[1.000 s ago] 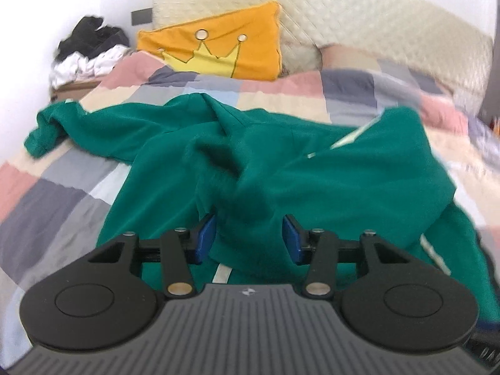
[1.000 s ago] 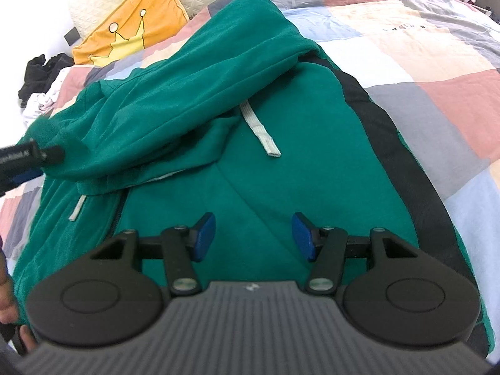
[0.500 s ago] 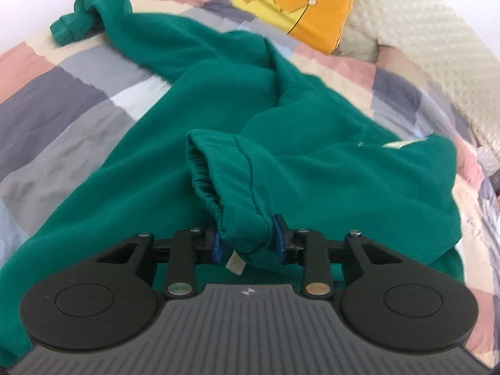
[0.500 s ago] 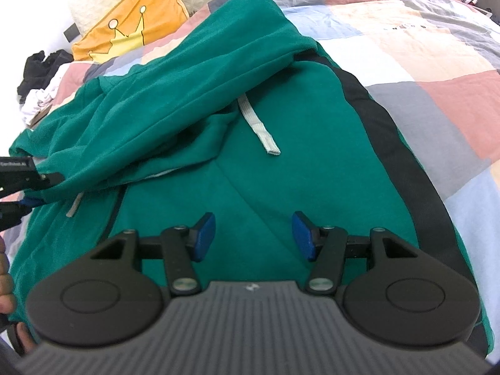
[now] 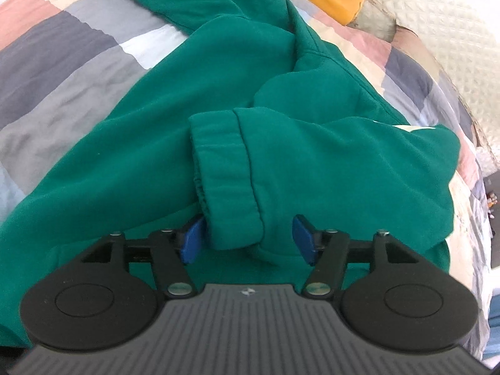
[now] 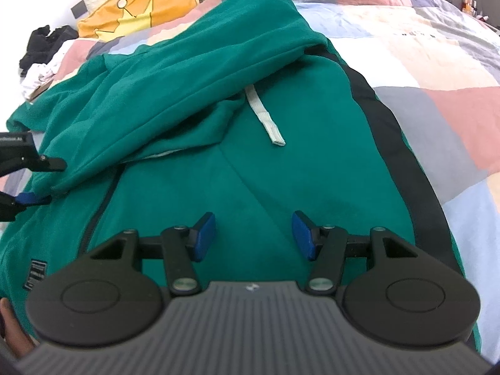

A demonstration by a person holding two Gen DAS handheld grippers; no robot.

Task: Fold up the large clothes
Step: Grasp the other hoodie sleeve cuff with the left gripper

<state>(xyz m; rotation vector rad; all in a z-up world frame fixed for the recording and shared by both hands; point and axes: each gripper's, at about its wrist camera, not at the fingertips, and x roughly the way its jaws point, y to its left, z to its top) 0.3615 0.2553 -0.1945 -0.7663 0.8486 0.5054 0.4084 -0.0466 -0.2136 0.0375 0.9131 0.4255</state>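
Sleeve cuff [image 5: 228,181] lies between left gripper [image 5: 247,237] jaws, just opened, unclamped.

Hoodie [image 6: 281,162] lies spread on the quilt [image 6: 437,62]. Its sleeve cuff [image 5: 225,175] rests folded across the hoodie's body. Drawstring [image 6: 265,115] lies on the hoodie's front, below the hood. Pillow [image 6: 137,9] sits behind the hoodie; clothes pile [image 6: 40,53] left of the pillow.
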